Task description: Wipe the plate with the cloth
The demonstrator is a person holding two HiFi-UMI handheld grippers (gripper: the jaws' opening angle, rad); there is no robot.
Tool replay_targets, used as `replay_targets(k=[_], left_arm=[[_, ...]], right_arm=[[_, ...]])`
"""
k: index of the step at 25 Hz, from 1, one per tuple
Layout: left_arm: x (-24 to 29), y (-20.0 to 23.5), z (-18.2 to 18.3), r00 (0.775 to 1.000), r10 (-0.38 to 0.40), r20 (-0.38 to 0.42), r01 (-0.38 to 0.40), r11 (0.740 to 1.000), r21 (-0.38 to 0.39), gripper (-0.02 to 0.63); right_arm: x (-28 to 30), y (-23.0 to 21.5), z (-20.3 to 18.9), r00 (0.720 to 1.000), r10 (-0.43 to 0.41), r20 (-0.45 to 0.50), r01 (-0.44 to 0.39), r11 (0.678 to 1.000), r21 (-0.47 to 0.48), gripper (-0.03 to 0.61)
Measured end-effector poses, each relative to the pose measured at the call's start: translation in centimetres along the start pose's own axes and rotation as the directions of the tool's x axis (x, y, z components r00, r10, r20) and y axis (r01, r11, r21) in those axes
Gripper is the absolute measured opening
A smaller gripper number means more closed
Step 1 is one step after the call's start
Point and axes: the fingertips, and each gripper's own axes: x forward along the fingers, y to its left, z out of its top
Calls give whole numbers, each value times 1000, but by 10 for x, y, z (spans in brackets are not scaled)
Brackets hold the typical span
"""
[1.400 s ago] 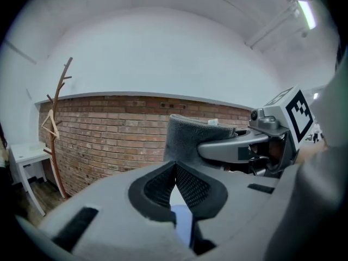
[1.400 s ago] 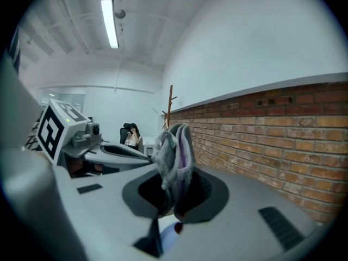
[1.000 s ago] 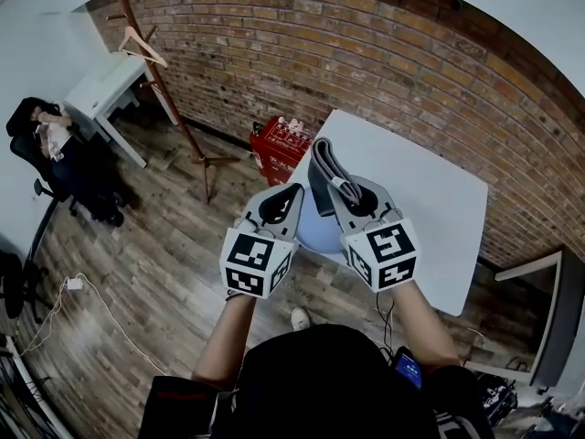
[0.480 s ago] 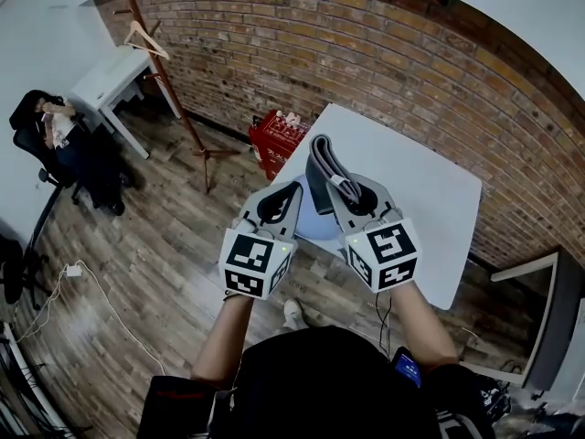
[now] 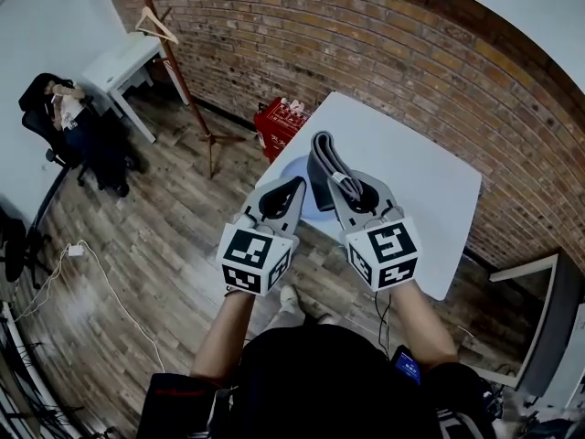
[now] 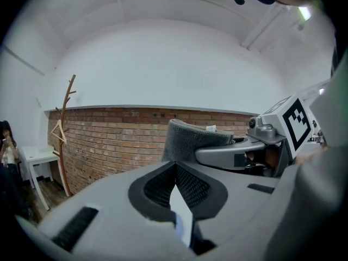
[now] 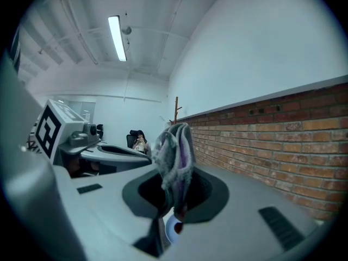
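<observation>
Right gripper view: right gripper (image 7: 172,203) jaws closed on the folded grey cloth (image 7: 174,151). Left gripper (image 6: 175,185) pinches the pale blue plate (image 5: 300,179) at the white table (image 5: 416,186)'s left edge; open tabletop lies rightward.

Plate (image 5: 294,170) between left gripper (image 5: 292,190) jaws, over table (image 5: 411,172) near-left edge; cloth (image 5: 324,158) upright in right gripper (image 5: 345,188) jaws, just right of plate; basket (image 5: 283,122) beyond table's left corner

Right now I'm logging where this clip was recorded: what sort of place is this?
Likely an office or studio workroom: a bare brick wall, a white desk with a person seated in an office chair near it, and a wooden coat stand on a plank floor.
</observation>
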Motion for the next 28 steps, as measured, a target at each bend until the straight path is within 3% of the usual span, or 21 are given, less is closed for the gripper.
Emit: replay_targets(k=[8,28], left_arm=[[-26,-16,-7,999,38,14,-38,999,-5,20],[-50,-37,-6,998,49,33,-50,999,14,20]], right_arm=[[-23,14,-8,1000,20,10,-20,1000,4,51],[-50,34,-15,999,33,16,-33,999,17,51]])
